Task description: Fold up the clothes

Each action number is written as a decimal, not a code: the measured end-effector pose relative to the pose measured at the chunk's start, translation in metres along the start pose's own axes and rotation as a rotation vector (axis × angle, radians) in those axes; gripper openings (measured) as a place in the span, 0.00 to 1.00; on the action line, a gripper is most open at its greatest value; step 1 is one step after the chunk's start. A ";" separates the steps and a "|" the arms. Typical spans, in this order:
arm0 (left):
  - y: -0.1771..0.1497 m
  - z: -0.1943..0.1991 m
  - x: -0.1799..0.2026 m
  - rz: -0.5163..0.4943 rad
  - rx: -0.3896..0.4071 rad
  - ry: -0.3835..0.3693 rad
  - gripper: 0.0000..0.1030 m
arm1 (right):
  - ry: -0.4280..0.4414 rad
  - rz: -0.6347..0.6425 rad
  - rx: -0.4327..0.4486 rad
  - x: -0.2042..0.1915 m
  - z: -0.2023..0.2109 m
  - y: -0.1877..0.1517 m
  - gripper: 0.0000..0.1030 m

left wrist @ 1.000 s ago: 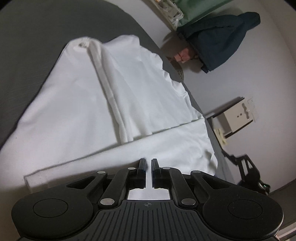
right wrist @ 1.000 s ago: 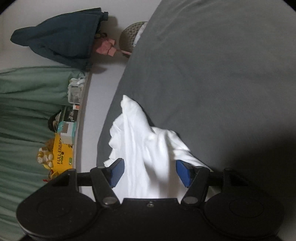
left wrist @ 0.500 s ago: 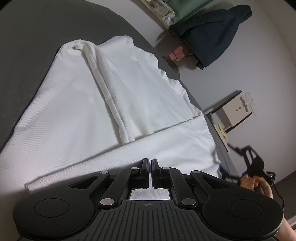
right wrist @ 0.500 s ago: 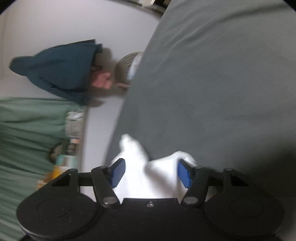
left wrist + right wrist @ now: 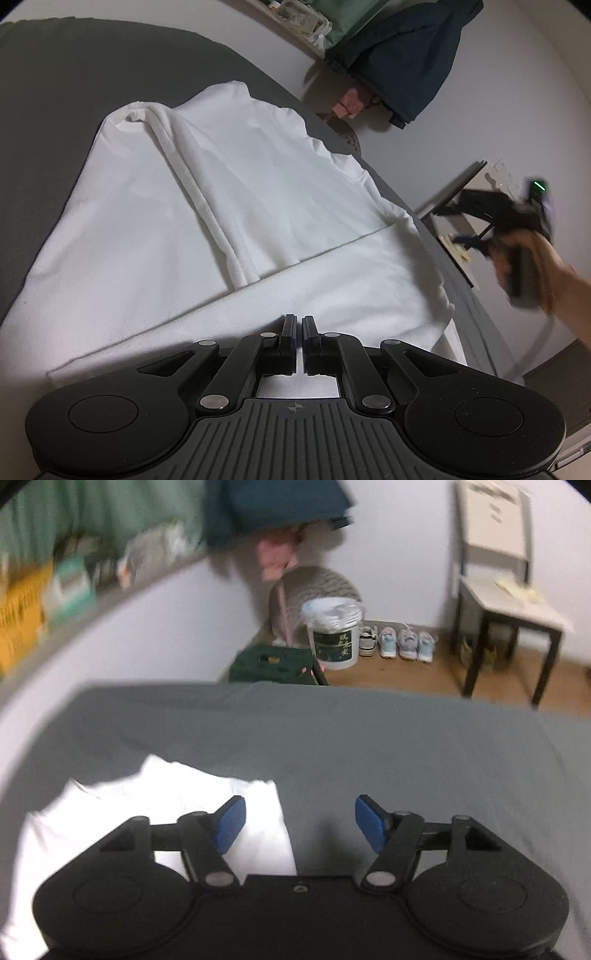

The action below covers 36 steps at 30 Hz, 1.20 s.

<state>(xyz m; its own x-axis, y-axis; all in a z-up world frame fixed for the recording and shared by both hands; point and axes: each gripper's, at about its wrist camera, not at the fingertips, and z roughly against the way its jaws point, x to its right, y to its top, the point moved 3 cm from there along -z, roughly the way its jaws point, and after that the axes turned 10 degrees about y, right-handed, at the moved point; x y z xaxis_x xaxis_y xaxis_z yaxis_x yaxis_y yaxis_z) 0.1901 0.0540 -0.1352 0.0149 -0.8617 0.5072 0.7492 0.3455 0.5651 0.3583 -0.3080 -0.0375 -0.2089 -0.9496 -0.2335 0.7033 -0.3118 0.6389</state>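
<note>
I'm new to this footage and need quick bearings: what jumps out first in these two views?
The white garment dominates, spread half-folded on the grey bed cover, with a long ridge of bunched cloth running down it. The left gripper sits shut at the garment's near edge, while the right gripper hangs open over the bed's corner, nothing between its blue pads. Beyond the bed stand a white bucket and a row of shoes.

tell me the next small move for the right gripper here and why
Probably bring the right gripper back down to the near corner of the white garment. Its jaws stand apart with nothing between them, off the cloth over the grey bed cover, while the left gripper is shut at the folded edge.
</note>
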 end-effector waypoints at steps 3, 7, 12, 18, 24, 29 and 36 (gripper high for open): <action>0.001 -0.003 -0.005 0.018 -0.005 -0.030 0.05 | -0.027 -0.003 -0.068 -0.006 -0.032 0.007 0.44; 0.001 -0.006 -0.007 0.028 -0.012 -0.053 0.05 | 0.004 0.006 -0.116 -0.006 -0.053 -0.005 0.32; 0.001 -0.006 -0.006 0.032 -0.017 -0.058 0.05 | -0.023 0.034 -0.065 -0.008 -0.060 -0.004 0.06; -0.002 -0.004 -0.006 0.023 -0.012 -0.057 0.05 | -0.082 0.009 0.000 -0.006 -0.068 -0.009 0.07; -0.002 -0.002 -0.007 0.024 -0.019 -0.057 0.05 | -0.029 0.009 0.117 0.002 -0.023 -0.008 0.44; -0.001 0.000 -0.003 0.017 -0.026 -0.034 0.06 | 0.145 0.025 0.080 0.006 0.026 -0.038 0.38; -0.003 0.005 0.001 -0.010 -0.028 0.000 0.05 | 0.018 0.034 -0.054 0.022 0.024 -0.089 0.39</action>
<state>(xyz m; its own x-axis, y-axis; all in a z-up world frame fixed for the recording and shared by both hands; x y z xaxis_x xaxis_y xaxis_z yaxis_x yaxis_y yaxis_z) 0.1847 0.0535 -0.1334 0.0071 -0.8652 0.5014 0.7678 0.3260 0.5516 0.2749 -0.3020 -0.0822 -0.1729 -0.9587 -0.2258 0.7451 -0.2772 0.6066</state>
